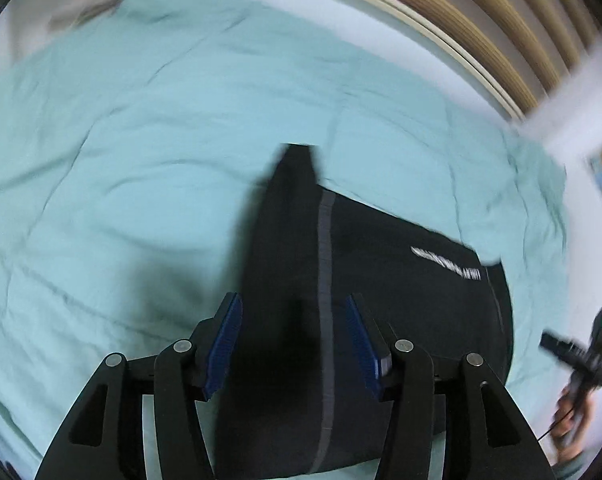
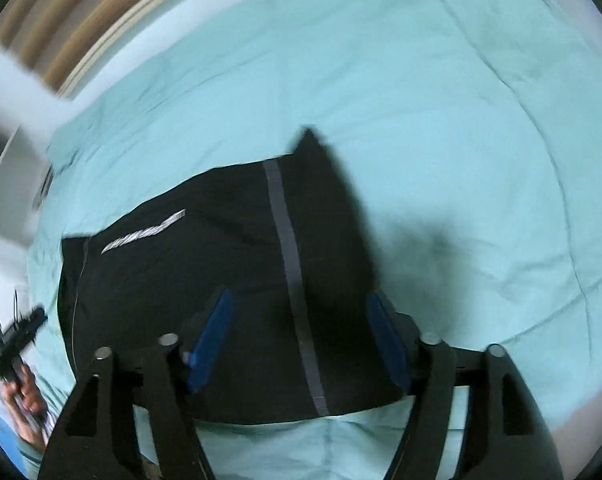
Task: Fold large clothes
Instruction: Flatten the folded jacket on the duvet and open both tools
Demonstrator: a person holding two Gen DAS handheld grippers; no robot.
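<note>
A black garment (image 1: 389, 304) with a grey stripe and a white logo lies folded flat on a light teal bed cover (image 1: 141, 152). One corner of it sticks up as a point. My left gripper (image 1: 293, 344) is open, its blue pads above the garment's near part, holding nothing. In the right wrist view the same garment (image 2: 221, 280) lies below my right gripper (image 2: 301, 336), which is also open and empty. The right gripper also shows at the right edge of the left wrist view (image 1: 577, 356), and the left gripper at the left edge of the right wrist view (image 2: 13, 340). Both views are motion-blurred.
A wooden slatted headboard (image 1: 481, 12) curves along the far edge of the bed. White bedding or wall (image 1: 573, 100) lies beside it. The teal cover (image 2: 461, 120) spreads wide around the garment.
</note>
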